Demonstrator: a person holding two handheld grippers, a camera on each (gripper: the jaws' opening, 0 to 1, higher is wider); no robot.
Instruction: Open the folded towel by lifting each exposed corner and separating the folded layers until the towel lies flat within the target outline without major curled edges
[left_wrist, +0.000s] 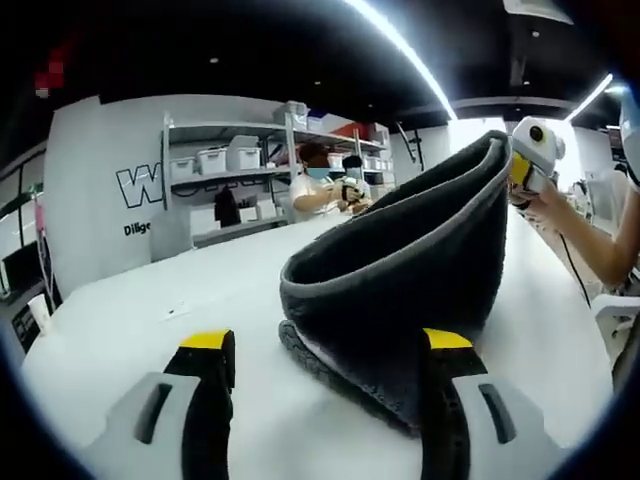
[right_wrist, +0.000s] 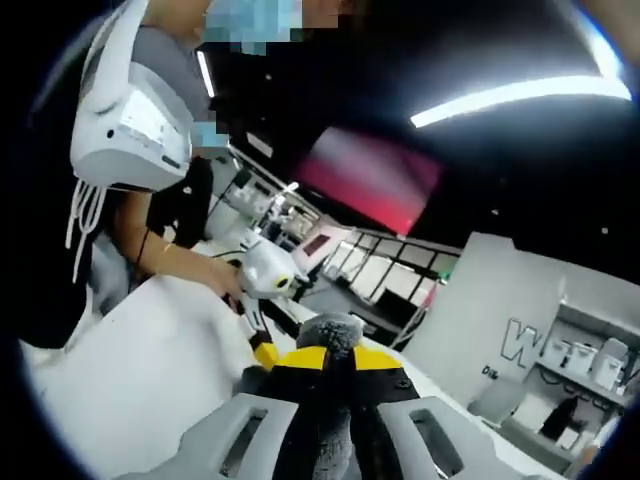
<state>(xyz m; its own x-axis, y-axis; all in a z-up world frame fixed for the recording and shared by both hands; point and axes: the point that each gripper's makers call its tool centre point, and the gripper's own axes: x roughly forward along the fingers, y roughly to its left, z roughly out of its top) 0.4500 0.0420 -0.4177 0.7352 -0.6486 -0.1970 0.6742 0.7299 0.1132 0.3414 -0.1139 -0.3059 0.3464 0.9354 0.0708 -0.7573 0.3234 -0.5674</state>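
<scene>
Two claws at work on one dark grey towel (left_wrist: 420, 270), which sits mid-surface (left_wrist: 150, 320) on the white top, one layer hauled up into a tall arch. My right claw (right_wrist: 330, 365) is clamped together on a tuft of the cloth; from the left gripper view it shows far right at the raised corner (left_wrist: 525, 165). My left claw (left_wrist: 330, 345) rides low and near, jaws wide apart, holding nothing; its right jaw overlaps the bottom fold, though I cannot tell if it touches. To do this step well, I judge: pin the lower layer with the left, draw the lifted corner up and away, slowly, so the layers part without dragging.
</scene>
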